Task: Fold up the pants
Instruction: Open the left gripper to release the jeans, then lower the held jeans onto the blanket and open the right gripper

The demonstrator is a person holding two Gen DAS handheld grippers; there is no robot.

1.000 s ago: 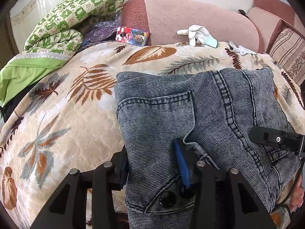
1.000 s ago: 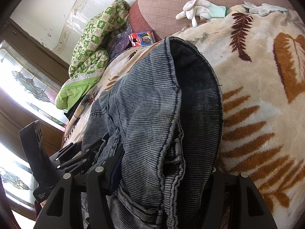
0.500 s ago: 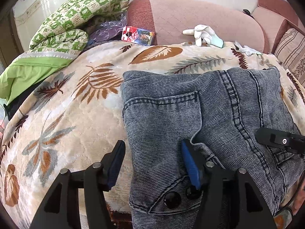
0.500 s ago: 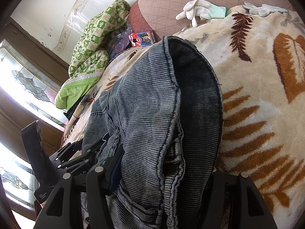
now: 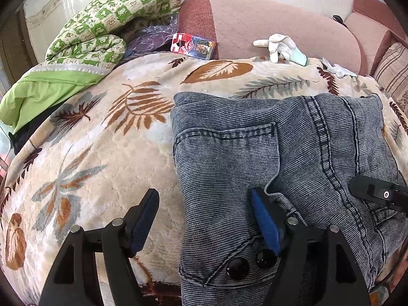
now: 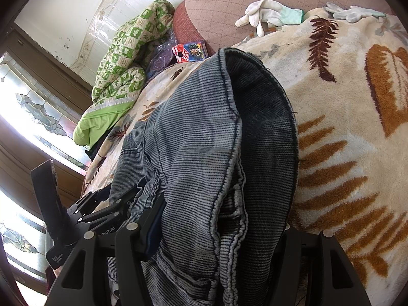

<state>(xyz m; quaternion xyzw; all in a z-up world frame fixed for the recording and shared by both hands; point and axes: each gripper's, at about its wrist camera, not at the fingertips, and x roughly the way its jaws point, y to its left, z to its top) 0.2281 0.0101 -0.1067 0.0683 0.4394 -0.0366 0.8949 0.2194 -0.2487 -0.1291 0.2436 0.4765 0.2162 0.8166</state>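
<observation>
Left wrist view
Left tool (image 5: pixel 204 216): its jaws are opening and now stand wide. The left edge of the folded jeans (image 5: pixel 267 158) lies between them, but neither blue pad presses the cloth, so nothing is held.
Jeans: a folded bundle of grey-blue denim lying straight ahead of the tool and to its right, back pocket facing up, two dark buttons close under the tool's right finger.
Blanket (image 5: pixel 102 153): cream, with a leaf pattern, spread under the jeans and out to the tool's left.
Beyond the tool: a green checked quilt (image 5: pixel 102 25) far left, a small red packet (image 5: pixel 193 46) and a white glove (image 5: pixel 280 47) against a pink sofa back (image 5: pixel 267 23).
Right tool: only its black tip shows, at the right edge, over the denim.

Right wrist view
Right tool (image 6: pixel 219 232): about half open, with a thick roll of the jeans (image 6: pixel 204 153) filling the gap. The left pad lies against the cloth; the right pad is hidden behind it, so a firm grip cannot be confirmed.
Jeans: heaped directly ahead of the tool, a dark inner face showing on the right side of the fold.
Left tool: seen at lower left, beside the bundle.

Step in hand: judged to be the release after laying a fold down.
Next move calls for: the right tool letting go too, then both tools taking fresh holds on an edge or pressing the bundle flat.
</observation>
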